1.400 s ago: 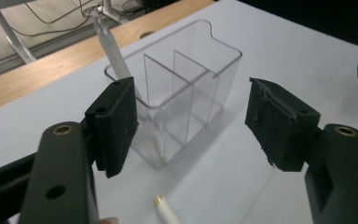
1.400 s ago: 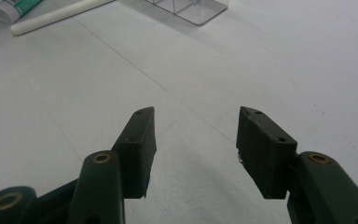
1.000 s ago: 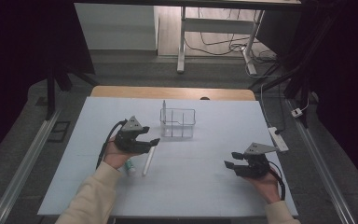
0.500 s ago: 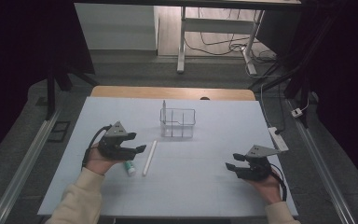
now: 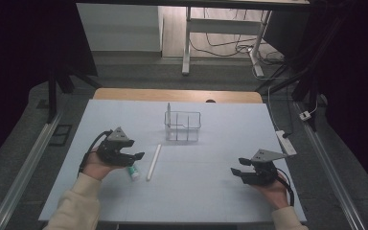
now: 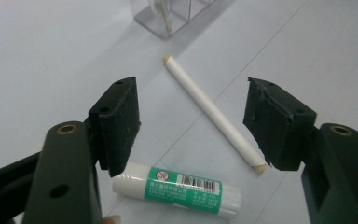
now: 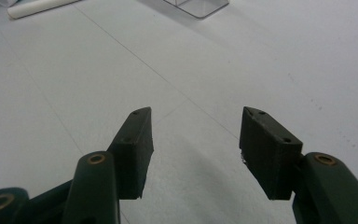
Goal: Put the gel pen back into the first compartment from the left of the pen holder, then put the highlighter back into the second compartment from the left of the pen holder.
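Note:
A green-and-white glue stick (image 5: 133, 171) (image 6: 177, 189) lies on the pale blue table top (image 5: 206, 196), just below and in front of my left gripper (image 5: 139, 155) (image 6: 191, 121). That gripper is open, its pads apart and touching nothing. A white stick (image 5: 153, 162) (image 6: 209, 112) lies beside the glue stick, running away toward a clear compartment holder (image 5: 183, 127) (image 6: 168, 14). My right gripper (image 5: 235, 171) (image 7: 193, 140) hovers low over bare table at the right, open and holding nothing. The white stick's end (image 7: 37, 7) and the holder's corner (image 7: 198, 7) lie far ahead of it.
A thin upright item (image 5: 169, 112) stands in the holder's left corner. A white power strip (image 5: 286, 142) lies at the table's right edge. A wooden table edge (image 5: 177, 95) borders the far side. Metal rails run along both sides of the table.
My left gripper has drawn back to the left and toward the person, and the glue stick now lies uncovered before it. The right gripper has stayed put.

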`<act>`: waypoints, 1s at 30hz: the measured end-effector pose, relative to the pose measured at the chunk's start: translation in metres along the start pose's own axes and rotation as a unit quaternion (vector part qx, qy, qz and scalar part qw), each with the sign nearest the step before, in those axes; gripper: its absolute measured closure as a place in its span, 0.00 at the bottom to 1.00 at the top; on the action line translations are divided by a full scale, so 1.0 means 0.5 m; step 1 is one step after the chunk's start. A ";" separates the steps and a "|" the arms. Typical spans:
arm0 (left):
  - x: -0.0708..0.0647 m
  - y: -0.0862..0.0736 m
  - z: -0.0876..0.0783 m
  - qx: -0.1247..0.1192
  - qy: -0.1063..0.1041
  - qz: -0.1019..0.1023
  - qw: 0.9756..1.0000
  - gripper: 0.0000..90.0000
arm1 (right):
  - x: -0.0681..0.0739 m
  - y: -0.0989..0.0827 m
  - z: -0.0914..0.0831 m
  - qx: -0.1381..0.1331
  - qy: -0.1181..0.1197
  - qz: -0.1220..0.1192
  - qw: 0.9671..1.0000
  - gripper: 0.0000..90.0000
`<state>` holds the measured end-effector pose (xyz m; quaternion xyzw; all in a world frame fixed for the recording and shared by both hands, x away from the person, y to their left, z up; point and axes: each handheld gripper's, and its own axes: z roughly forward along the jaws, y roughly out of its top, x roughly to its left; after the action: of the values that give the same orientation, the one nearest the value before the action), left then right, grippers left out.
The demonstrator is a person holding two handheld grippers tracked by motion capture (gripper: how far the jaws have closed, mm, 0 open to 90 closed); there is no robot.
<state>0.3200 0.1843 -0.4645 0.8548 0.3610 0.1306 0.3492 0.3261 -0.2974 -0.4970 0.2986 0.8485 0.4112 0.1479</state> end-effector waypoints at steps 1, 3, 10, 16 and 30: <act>-0.001 0.001 0.003 0.004 0.000 0.001 1.000 0.40 | 0.000 0.000 0.001 0.000 0.001 0.000 1.000 0.48; -0.002 0.001 0.010 0.009 -0.004 0.000 1.000 0.40 | 0.000 0.000 0.001 0.001 0.000 -0.001 1.000 0.48; -0.007 0.017 0.049 0.041 0.012 -0.022 0.999 0.38 | -0.002 0.000 0.000 0.002 -0.002 0.000 1.000 0.48; -0.017 0.039 0.085 0.058 0.013 -0.027 0.998 0.38 | -0.001 0.000 0.000 0.002 -0.003 -0.001 1.000 0.48; -0.021 0.071 0.140 0.079 0.004 -0.050 0.996 0.38 | 0.000 0.001 0.000 0.005 -0.003 -0.003 1.000 0.48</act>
<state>0.3646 0.1240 -0.4902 0.8603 0.4135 0.0872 0.2850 0.3264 -0.2974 -0.4963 0.2979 0.8509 0.4058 0.1506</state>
